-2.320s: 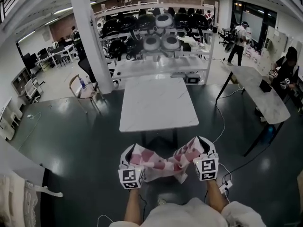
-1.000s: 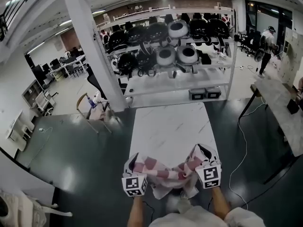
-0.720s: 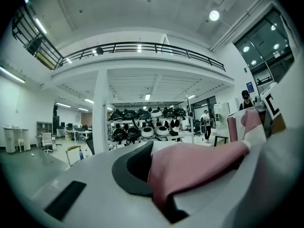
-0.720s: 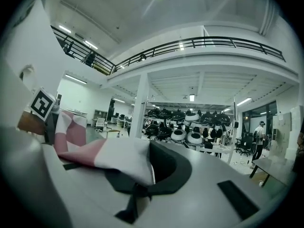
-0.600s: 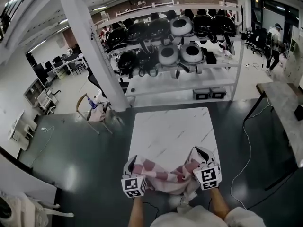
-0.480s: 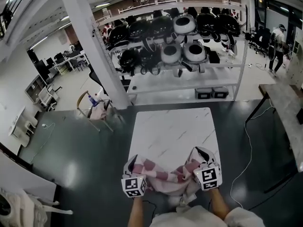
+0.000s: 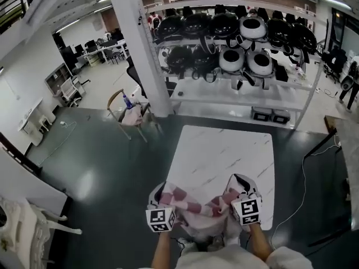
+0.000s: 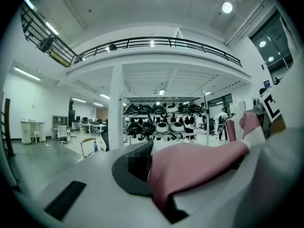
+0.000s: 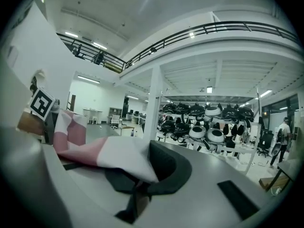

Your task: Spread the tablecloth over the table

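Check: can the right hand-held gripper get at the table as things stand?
Probably yes. The right hand-held gripper, shut on the cloth, hangs by the table's near edge, and the bare top ahead holds nothing to block it.

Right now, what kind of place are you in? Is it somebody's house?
Probably not a house. It looks like a big workshop or lab hall: a tall metal rack full of round black and white devices, office desks and chairs farther back, and a railed upper balcony.

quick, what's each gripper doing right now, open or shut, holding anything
left gripper: closed, holding one end of the pink-checked tablecloth
right gripper: closed, holding the tablecloth's other end
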